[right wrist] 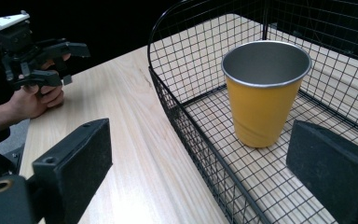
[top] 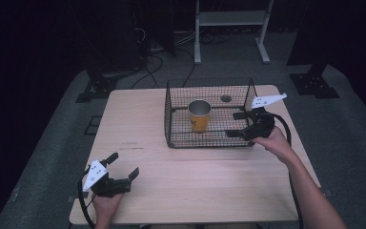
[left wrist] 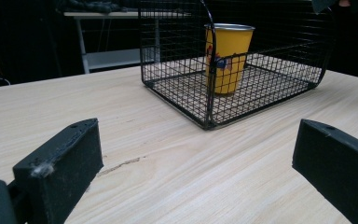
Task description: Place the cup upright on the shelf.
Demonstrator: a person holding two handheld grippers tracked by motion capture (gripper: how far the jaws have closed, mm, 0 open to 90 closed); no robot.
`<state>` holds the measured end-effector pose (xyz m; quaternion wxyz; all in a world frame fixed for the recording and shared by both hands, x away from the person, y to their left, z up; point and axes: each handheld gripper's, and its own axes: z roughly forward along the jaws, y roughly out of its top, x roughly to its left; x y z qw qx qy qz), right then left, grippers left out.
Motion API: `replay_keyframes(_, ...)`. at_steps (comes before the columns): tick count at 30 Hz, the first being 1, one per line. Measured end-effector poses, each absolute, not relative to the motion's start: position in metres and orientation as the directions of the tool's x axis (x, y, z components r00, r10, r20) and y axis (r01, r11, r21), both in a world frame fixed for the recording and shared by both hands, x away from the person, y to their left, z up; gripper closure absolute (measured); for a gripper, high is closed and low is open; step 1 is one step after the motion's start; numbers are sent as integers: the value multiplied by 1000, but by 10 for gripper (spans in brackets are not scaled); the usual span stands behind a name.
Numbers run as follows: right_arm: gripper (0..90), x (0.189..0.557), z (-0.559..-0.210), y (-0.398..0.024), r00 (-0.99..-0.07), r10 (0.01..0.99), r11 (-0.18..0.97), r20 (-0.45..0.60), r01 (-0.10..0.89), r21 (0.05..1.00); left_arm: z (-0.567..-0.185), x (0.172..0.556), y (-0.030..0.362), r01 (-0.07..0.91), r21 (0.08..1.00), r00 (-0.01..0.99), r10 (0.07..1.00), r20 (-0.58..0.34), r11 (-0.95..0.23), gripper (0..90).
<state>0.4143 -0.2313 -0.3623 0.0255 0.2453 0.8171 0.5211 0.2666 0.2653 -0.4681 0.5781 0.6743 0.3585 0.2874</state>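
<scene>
A yellow metal cup (top: 199, 116) stands upright inside a black wire basket (top: 171, 114) at the far middle of the wooden table (top: 138, 119). My right gripper (top: 233, 124) is open at the basket's right side. In the right gripper view it (right wrist: 200, 158) straddles the basket wall (right wrist: 186, 70), one jaw inside and one outside, with the cup (right wrist: 263, 93) just ahead and untouched. My left gripper (top: 123, 164) is open over the near left of the table, holding nothing. In the left gripper view it (left wrist: 196, 154) faces the basket (left wrist: 205, 107) and the cup (left wrist: 227, 58) from a distance.
A round cable hole (top: 226, 98) sits in the tabletop behind the basket. Beyond the table, a white metal frame (top: 231, 28), cables and black stand bases (top: 314, 83) rest on the grey floor. The left gripper (right wrist: 70, 64) shows far off in the right gripper view.
</scene>
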Motion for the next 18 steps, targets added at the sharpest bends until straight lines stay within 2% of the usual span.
replay_keyframes(18,61,382,-388,-262,-862,445,280,244,393,876,-468,267,265,151,985,576,817,-24,-78,8)
